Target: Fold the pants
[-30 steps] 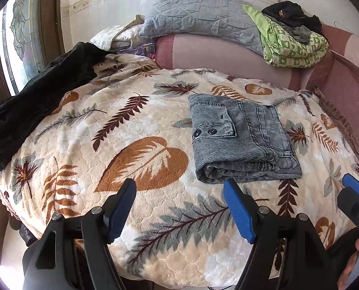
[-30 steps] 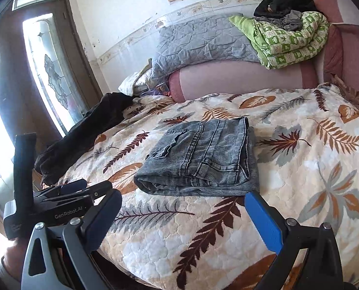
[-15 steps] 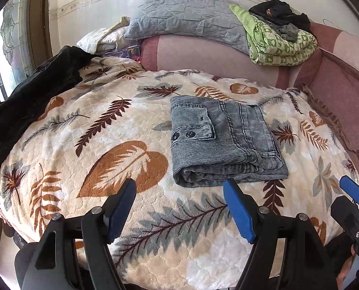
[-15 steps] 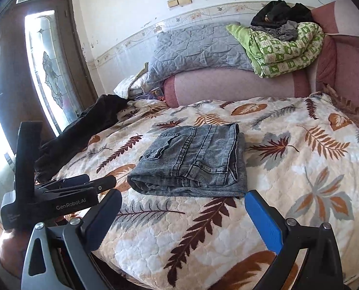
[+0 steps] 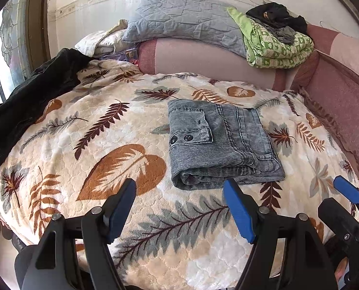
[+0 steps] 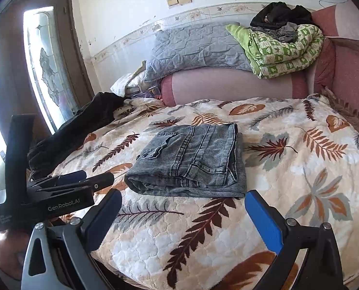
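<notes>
Grey washed denim, that's the pants [image 5: 221,142], folded up into a compact rectangle and sitting roughly in the middle of the bed on the leaf-print blanket [image 5: 121,162]. In the left wrist view you can see a pocket flap with two dark snaps facing up, and the thick rolled fold edge faces the cameras. Same bundle shows in the right wrist view [image 6: 191,162], with the stacked layers visible along the near edge.

Both sets of tongs are off the pants and holding nothing. The left tongs [image 5: 180,209] are spread wide, blue pads well apart, hovering over the blanket just in front of the near edge of the denim. The right tongs [image 6: 183,213] are spread wide too, also near the front of the bundle but not touching it. From the right wrist view the left unit shows at the lower left, with "GenRobot.AI" printed on its body, and from the left wrist view one blue tip of the right tongs peeks in at the far right.

Other stuff around: a black garment [image 5: 27,101] draped over the left edge of the bed, a grey quilted pillow [image 5: 189,21] up on the pink headboard bolster [image 5: 211,60], and a folded green patterned quilt [image 6: 283,48] with some dark clothes [image 6: 280,15] piled on top. There's a stained glass door [image 6: 44,67] on the left.
</notes>
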`<action>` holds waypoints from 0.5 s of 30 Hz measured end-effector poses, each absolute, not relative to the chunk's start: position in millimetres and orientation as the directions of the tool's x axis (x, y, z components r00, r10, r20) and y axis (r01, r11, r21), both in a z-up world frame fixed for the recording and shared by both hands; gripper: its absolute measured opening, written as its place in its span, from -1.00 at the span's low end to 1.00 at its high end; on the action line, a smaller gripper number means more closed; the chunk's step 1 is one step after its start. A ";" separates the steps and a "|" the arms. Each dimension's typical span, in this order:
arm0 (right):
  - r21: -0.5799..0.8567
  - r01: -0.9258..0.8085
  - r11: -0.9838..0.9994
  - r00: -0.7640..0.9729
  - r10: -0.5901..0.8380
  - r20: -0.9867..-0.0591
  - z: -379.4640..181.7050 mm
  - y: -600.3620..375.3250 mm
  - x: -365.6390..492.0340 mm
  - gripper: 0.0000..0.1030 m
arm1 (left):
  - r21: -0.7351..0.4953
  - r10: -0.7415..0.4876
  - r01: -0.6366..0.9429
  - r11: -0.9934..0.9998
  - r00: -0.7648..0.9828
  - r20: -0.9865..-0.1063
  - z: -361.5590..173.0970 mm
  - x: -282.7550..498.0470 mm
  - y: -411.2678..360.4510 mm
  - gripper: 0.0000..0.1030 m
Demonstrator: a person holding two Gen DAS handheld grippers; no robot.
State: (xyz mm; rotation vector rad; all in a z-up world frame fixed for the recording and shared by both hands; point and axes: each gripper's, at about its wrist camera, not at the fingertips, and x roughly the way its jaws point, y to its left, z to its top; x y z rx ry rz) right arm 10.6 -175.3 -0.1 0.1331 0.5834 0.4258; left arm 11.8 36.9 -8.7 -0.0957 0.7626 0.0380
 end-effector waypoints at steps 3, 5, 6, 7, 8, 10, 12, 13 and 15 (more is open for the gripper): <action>0.227 -0.359 0.905 0.749 0.425 -0.508 -0.4 -172.5 10.3 1.00 | -0.067 0.008 -0.074 0.995 0.724 -0.690 -8.7 11.6 37.0 0.46; 0.224 -0.362 0.905 0.752 0.426 -0.504 0.0 -172.3 9.0 1.00 | -0.067 0.008 -0.074 0.995 0.725 -0.689 -8.5 11.6 36.9 0.46; 0.223 -0.362 0.905 0.753 0.425 -0.503 0.3 -172.6 8.6 1.00 | -0.065 0.009 -0.075 0.995 0.726 -0.688 -8.3 11.4 36.0 0.46; 0.225 -0.363 0.904 0.751 0.427 -0.503 0.3 -173.1 8.7 1.00 | -0.063 0.011 -0.074 0.995 0.727 -0.687 -8.1 11.3 35.2 0.47; 0.226 -0.363 0.904 0.751 0.428 -0.503 0.2 -173.5 8.6 1.00 | -0.060 0.012 -0.073 0.996 0.728 -0.686 -8.0 11.3 34.2 0.47; 0.225 -0.363 0.904 0.750 0.427 -0.505 0.1 -173.5 8.9 1.00 | -0.053 0.016 -0.071 0.996 0.730 -0.684 -7.3 11.0 31.5 0.47; 0.229 -0.363 0.903 0.748 0.429 -0.507 -0.2 -174.0 9.3 1.00 | -0.046 0.017 -0.067 0.997 0.728 -0.686 -6.8 11.1 29.6 0.47; 0.228 -0.362 0.904 0.748 0.428 -0.508 -0.5 -174.2 9.4 1.00 | -0.045 0.016 -0.065 0.997 0.725 -0.688 -6.6 11.6 28.3 0.47; 0.230 -0.361 0.904 0.746 0.428 -0.510 -0.8 -174.8 10.1 1.00 | -0.040 0.017 -0.063 0.997 0.720 -0.693 -6.5 12.3 27.0 0.47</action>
